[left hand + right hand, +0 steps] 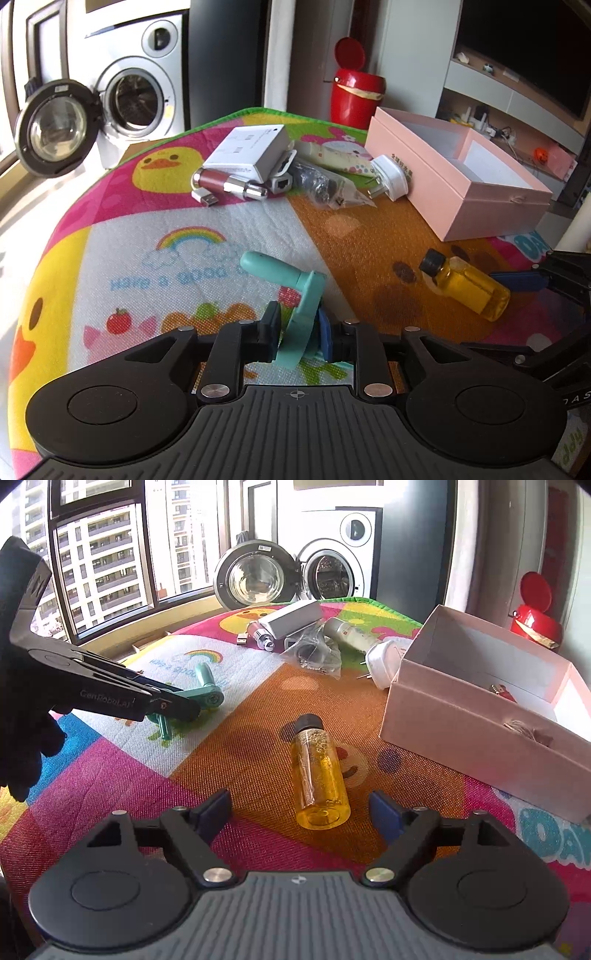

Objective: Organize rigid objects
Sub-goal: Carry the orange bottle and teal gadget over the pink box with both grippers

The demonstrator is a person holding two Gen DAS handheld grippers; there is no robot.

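Observation:
My left gripper (297, 330) is shut on a teal plastic crank handle (291, 295), which rests low over the mat; it also shows in the right wrist view (205, 694), held by the left gripper (173, 705). My right gripper (301, 810) is open, its fingers either side of the base of a yellow bottle (319, 775) with a black cap, lying on the mat; the bottle also shows in the left wrist view (467, 288). An open pink box (461, 177) stands at the right; a small red item (502, 692) lies inside it.
A pile lies at the mat's far side: white box (251, 151), red USB stick (214, 181), clear bag of black parts (325, 184), white tube (336, 153), white plug (389, 177). A red bin (354, 92) and a washing machine (136, 96) with its door open stand beyond.

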